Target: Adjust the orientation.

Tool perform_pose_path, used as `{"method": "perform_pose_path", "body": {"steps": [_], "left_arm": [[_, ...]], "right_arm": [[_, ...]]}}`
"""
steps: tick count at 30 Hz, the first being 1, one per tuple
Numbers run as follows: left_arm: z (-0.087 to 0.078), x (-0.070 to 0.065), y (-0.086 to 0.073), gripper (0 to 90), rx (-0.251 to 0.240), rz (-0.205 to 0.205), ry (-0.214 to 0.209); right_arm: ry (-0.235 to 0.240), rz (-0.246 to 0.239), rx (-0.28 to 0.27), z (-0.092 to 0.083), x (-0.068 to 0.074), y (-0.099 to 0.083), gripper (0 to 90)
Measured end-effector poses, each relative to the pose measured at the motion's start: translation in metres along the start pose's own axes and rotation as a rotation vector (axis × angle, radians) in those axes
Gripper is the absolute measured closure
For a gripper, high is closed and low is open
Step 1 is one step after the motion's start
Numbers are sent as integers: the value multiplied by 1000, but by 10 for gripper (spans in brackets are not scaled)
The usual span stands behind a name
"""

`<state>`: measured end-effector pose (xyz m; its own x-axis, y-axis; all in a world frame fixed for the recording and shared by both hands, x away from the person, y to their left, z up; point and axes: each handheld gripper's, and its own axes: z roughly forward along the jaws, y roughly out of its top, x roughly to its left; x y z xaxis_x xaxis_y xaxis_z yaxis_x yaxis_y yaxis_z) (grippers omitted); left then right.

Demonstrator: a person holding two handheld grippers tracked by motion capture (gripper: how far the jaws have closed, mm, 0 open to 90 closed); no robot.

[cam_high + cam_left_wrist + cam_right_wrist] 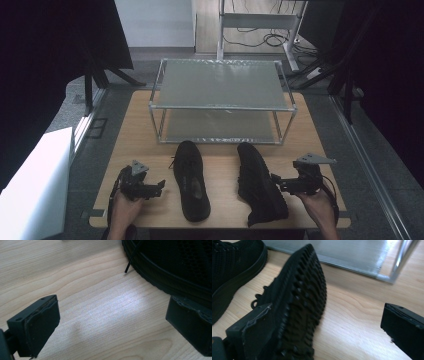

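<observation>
Two black knit shoes lie on the wooden table (130,130). The left shoe (190,180) stands upright with its opening up. The right shoe (259,184) lies tipped on its side, its lugged sole (302,305) turned toward my right gripper. My left gripper (157,189) is open just left of the upright shoe, whose side (180,262) and lace tip (125,271) sit beyond bare wood between the jaws. My right gripper (277,184) is open at the tipped shoe's sole. Its left finger (254,332) lies close against the sole, and the right finger (404,327) stands well apart.
A two-shelf metal rack (222,100) stands at the back of the table, with its lower shelf (337,252) just behind the shoes. A white box (30,185) sits off the table's left side. Bare wood lies between the shoes and along the front edge.
</observation>
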<state>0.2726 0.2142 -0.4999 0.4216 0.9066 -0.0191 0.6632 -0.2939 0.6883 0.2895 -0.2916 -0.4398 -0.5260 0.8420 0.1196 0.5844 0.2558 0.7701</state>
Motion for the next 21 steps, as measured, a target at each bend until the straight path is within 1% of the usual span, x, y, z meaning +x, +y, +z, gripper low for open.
{"method": "perform_pose_path", "body": {"steps": [1, 3, 5, 7, 9, 11, 12, 13, 14, 16, 17, 18, 21], "left_arm": [[0, 0, 0, 0, 2, 1, 0], [0, 0, 0, 0, 4, 2, 0], [-1, 0, 0, 0, 0, 3, 1], [-1, 0, 0, 0, 0, 2, 0], [0, 0, 0, 0, 1, 0, -7], [0, -1, 0, 0, 3, 1, -8], [1, -2, 0, 0, 8, 8, -6], [1, -2, 0, 0, 8, 8, -6], [1, -2, 0, 0, 8, 11, -8], [1, -2, 0, 0, 9, 10, -8], [1, -2, 0, 0, 9, 10, -8], [1, -2, 0, 0, 15, 12, -8], [2, -2, 0, 0, 19, 13, -8]], "right_arm": [[-7, -21, 10, 4, 5, 3, 0], [-28, -40, 25, 10, 10, 6, 0], [-61, -56, 40, 14, 13, 6, 0], [-62, -42, 36, 15, 12, 6, 0], [-82, -55, 26, 13, 12, 5, 13], [-86, -57, 24, 12, 10, 5, 19], [-90, -44, 18, 10, 7, 4, 22], [-90, -44, 18, 10, 7, 4, 22], [-77, -22, 8, 10, 3, 2, 23], [-63, -2, 3, 10, -1, 0, 23], [-63, -2, 3, 10, -1, 0, 23], [-63, 11, 1, 9, -4, 0, 23], [-77, 13, -2, 7, -7, 0, 26]]}}
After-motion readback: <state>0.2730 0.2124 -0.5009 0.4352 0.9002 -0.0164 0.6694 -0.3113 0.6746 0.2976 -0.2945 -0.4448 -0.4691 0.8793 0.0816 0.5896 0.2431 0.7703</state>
